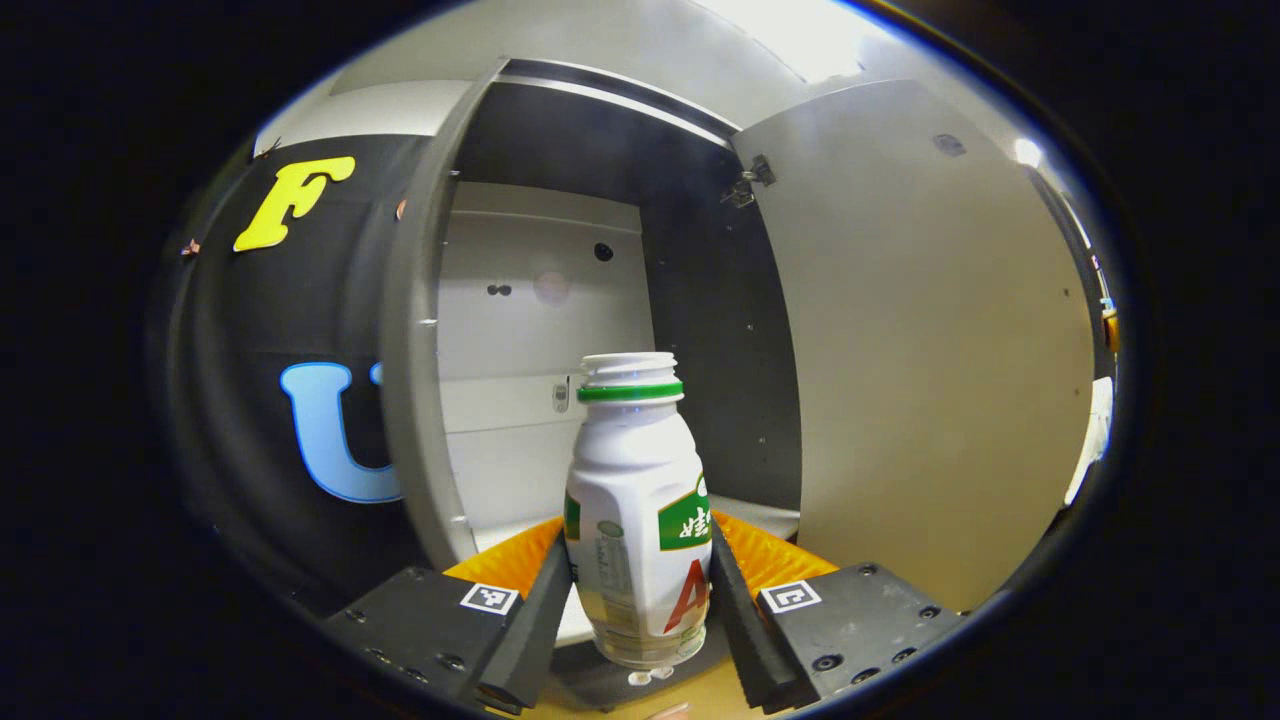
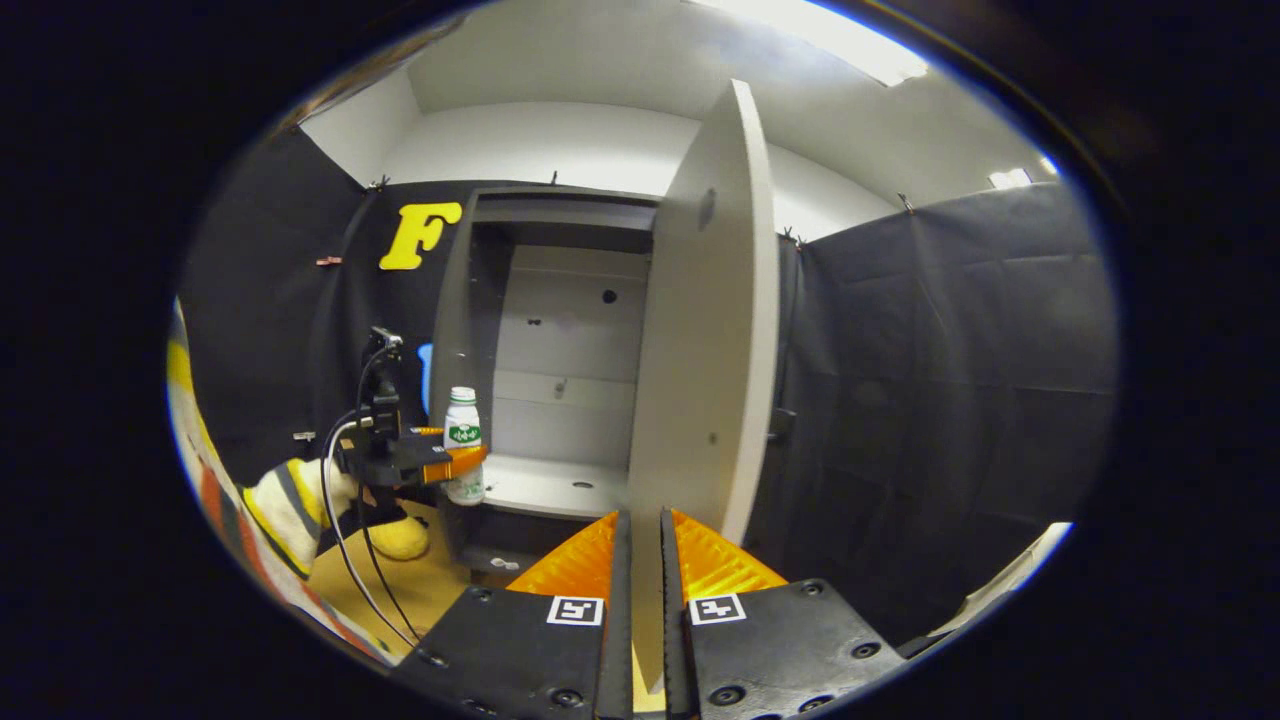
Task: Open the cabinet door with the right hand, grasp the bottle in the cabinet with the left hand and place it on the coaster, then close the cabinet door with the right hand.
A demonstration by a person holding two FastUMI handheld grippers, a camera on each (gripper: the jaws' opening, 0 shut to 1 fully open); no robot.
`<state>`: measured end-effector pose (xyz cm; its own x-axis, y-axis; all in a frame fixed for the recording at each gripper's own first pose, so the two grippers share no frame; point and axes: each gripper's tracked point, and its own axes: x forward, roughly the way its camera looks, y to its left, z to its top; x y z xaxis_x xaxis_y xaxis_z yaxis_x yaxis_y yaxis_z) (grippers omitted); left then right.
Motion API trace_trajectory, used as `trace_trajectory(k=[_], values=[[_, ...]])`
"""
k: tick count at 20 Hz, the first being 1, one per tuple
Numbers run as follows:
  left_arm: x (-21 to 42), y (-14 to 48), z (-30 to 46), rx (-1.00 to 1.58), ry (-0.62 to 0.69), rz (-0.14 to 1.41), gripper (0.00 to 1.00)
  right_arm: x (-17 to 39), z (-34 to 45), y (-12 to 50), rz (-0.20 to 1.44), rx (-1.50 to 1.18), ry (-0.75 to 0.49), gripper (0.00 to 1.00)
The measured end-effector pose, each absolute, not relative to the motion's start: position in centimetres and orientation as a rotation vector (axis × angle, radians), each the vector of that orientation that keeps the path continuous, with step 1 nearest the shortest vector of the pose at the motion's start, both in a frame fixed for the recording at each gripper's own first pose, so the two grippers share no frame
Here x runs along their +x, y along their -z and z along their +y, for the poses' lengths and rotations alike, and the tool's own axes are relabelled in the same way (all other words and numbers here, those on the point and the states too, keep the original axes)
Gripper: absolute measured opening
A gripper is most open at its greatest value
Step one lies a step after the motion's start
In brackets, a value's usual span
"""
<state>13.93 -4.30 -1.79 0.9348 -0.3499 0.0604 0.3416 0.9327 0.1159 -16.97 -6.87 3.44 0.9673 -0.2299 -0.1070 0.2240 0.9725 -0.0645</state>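
White bottle (image 1: 637, 510), green neck ring, upright, lifted just outside cabinet (image 2: 560, 300); grey cabinet door (image 2: 705, 330) swung wide open

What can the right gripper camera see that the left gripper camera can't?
The right gripper view shows the left gripper from outside, with its black cables and the person's yellow-striped sleeve, plus the right gripper closed, with the door's edge just beyond its fingers.

The left gripper view gives a close look at the hinge and at its own fingers pressed on the bottle.

Both show the white plastic bottle with a green ring, the open grey cabinet and its pale swung-out door.
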Motion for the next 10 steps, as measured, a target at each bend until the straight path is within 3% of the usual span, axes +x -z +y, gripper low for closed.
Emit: trace_trajectory(k=[10], values=[[2.0,15.2,-0.8,0.007,0.457,0.028,0.74,-14.3,-4.2,-3.8,0.007,-0.015,0.124,0.11]])
